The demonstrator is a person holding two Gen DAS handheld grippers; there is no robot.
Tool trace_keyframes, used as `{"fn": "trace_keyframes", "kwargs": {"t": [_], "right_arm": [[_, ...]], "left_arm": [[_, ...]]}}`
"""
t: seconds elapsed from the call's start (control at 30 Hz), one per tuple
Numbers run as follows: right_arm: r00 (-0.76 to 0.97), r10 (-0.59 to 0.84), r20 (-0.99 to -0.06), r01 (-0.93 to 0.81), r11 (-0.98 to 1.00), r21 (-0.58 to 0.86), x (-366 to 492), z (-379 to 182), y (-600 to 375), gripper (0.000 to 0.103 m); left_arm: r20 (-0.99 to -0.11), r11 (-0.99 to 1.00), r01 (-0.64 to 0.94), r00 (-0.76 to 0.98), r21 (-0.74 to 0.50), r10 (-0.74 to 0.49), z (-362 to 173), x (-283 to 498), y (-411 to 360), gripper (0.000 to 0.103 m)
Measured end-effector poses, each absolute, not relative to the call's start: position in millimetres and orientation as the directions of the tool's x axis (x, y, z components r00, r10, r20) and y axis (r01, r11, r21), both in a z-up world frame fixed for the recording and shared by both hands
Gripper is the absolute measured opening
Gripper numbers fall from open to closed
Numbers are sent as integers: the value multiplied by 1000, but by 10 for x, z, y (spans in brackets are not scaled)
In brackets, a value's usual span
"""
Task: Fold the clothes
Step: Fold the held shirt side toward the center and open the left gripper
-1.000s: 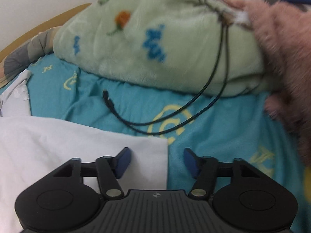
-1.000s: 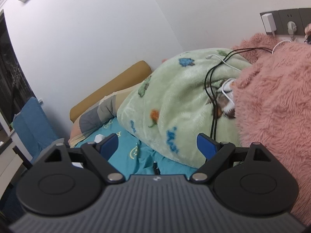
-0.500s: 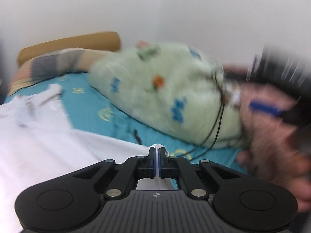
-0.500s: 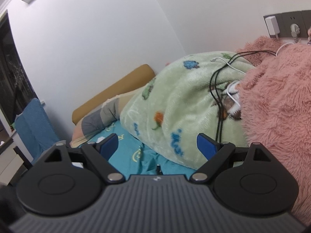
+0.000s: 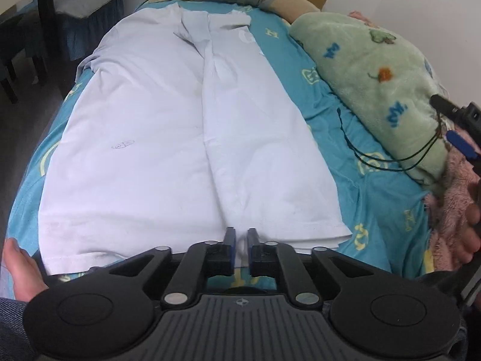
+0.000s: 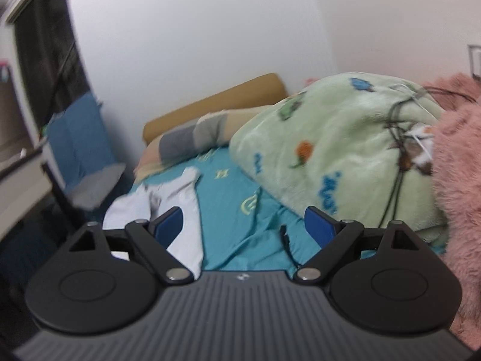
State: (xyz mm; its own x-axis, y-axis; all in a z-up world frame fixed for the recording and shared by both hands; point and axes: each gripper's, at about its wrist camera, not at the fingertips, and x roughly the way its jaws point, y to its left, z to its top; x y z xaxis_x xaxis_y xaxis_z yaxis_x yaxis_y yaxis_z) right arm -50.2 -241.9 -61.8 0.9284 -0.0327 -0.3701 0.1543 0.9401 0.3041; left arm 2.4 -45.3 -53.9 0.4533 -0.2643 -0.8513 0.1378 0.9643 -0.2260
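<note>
Left hand-held gripper (image 5: 239, 242) swung from shirt corner to hem middle, pinching white shirt (image 5: 168, 138) | right hand-held gripper (image 6: 243, 225) wide, empty | fold starting, likely lengthwise.

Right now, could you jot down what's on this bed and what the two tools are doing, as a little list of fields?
Garment: white shirt, spread flat on the teal bedsheet
Left gripper: fingers pinching the shirt's near hem
Right gripper: fingers wide apart, holding nothing
Beside shirt: green blanket, pink fluffy blanket
Loose item: black cable on sheet
</note>
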Motion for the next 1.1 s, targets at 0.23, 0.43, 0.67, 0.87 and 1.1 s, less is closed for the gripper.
{"fn": "trace_keyframes", "kwargs": {"t": [0.23,0.43,0.67,0.87,1.1], "right_arm": [[921,22,-390,106,946,305,-467,-669,-2259,89],[905,32,-424,107,948,299,-393,-755,-2222,89],[894,56,-445,91,949,302,-322,-810,-2172,89],[885,78,-458,73,951,302,-279,-849,-2121,89],[884,86,-460,63,952,299,-279,-848,-2105,89]], "left_arm": [[-839,953,120,451,-279,-303,-660,170,-474,66],[-872,960,66,404,-274,-277,-1032,430,-439,62],[-882,935,-2,333,-353,-333,-1271,486,-263,1],[-866,942,27,384,-335,-319,-1048,331,-211,0],[-881,926,-49,330,-375,-340,-1127,323,-77,25]]}}
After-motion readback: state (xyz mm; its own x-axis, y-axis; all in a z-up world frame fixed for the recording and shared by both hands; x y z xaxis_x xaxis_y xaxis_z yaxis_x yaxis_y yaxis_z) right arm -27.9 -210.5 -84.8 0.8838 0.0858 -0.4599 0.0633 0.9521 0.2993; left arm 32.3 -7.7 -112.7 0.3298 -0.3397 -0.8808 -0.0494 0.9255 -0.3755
